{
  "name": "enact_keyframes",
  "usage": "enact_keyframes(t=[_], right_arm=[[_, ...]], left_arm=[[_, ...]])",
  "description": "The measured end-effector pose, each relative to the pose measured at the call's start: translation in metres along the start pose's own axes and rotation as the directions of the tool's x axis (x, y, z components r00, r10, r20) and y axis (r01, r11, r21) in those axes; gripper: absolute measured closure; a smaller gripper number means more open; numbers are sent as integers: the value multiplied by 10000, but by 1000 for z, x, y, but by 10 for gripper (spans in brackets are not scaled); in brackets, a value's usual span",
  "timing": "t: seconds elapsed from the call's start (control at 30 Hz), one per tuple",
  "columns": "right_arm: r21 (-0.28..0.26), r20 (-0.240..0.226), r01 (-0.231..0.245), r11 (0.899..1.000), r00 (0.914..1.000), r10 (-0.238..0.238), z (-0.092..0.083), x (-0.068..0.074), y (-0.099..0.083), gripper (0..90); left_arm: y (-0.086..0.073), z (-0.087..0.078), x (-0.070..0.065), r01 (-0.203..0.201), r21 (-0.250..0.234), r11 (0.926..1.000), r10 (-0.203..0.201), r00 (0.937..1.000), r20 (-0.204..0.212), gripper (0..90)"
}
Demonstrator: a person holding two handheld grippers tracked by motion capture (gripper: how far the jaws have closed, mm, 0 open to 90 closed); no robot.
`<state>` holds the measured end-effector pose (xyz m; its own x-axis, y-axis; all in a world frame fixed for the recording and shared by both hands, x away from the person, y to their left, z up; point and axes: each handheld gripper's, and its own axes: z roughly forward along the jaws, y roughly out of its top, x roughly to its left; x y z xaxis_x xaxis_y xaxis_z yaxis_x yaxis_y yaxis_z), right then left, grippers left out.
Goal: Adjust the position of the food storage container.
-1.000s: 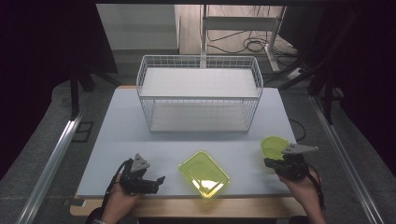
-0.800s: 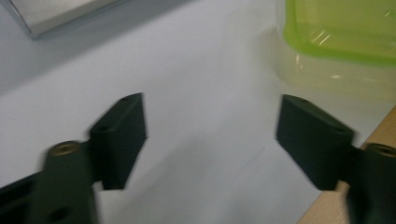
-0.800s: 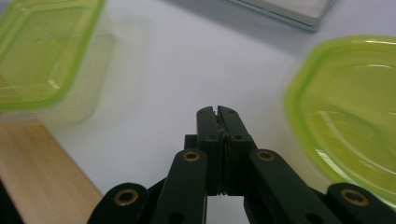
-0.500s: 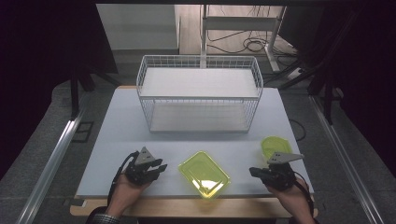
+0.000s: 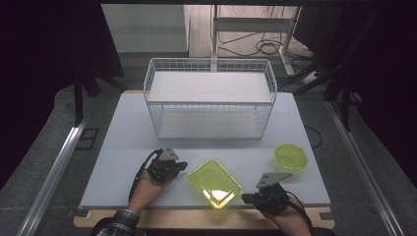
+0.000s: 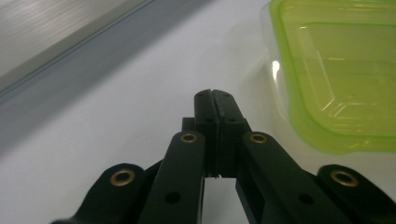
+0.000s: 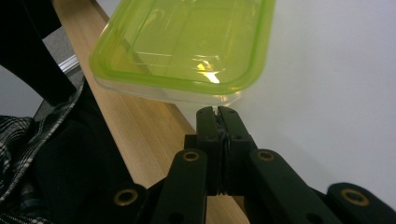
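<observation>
A rectangular lime-green lidded container (image 5: 215, 183) lies at the table's front edge, between my two grippers. My left gripper (image 5: 184, 166) sits just left of it, tips aimed at its left side; in the left gripper view the jaws (image 6: 215, 93) have just been closing and now meet with nothing between them, the container (image 6: 336, 70) to their right. My right gripper (image 5: 244, 198) is at the container's front right corner. In the right gripper view it is shut (image 7: 216, 110) and empty, its tips just short of the container (image 7: 187, 42). A small round green container (image 5: 290, 156) stands at the right.
A white wire basket (image 5: 209, 98) with a raised shelf stands across the back half of the white table (image 5: 128, 132). A wooden strip (image 7: 140, 140) runs along the table's front edge, close under my right gripper. A plaid sleeve (image 5: 120, 221) enters at the bottom left.
My left gripper moved right and away from the front edge toward the rectangular container, and its jaws closed. My right gripper moved left and nearer the front edge, away from the round container.
</observation>
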<state>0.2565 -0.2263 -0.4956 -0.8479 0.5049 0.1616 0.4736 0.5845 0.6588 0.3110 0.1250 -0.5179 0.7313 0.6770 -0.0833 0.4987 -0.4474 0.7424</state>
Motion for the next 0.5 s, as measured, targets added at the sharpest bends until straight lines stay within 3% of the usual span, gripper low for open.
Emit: enact_keyframes(t=[0.2,0.5], right_arm=[[137,26,-53,9999,10000,52,7,-1,4,880],[39,469,-416,9991,9980,413,9,-21,10,874]], left_arm=[[1,4,-7,-47,237,9997,35,9988,498,900],[-1,5,-14,-309,686,9972,275,9983,509,899]])
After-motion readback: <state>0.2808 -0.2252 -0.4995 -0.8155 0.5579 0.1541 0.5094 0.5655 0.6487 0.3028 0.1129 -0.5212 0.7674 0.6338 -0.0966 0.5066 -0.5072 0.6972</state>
